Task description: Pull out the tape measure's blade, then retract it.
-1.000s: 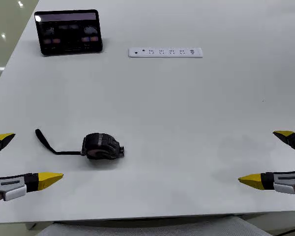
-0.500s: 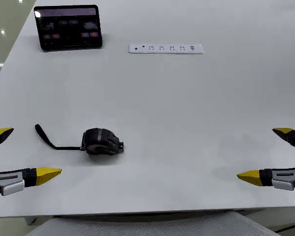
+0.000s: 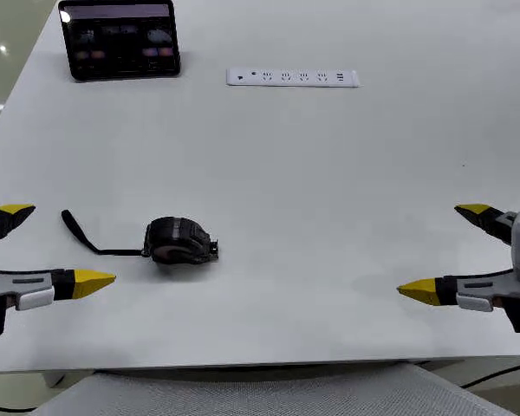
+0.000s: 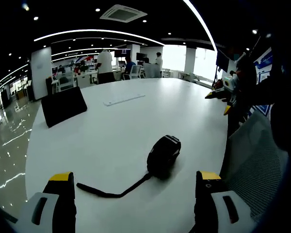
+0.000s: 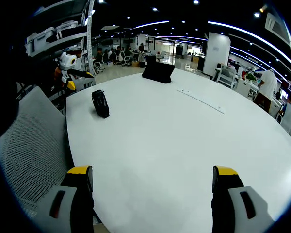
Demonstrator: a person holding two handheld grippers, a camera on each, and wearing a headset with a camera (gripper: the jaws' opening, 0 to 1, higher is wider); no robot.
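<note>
Right gripper (image 3: 435, 250) edged inward, fingers (image 3: 420, 292) wide open, empty; left gripper (image 3: 61, 244) likewise spread, empty; tape measure (image 3: 179, 242) unmoved.

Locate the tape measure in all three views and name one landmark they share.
Head view: tape measure lower left on the white table.
Left gripper view: tape measure low centre, just ahead of the jaws.
Right gripper view: tape measure small, upper left, far off.
Shared landmark: the dark tablet standing near the table's edge.
</note>
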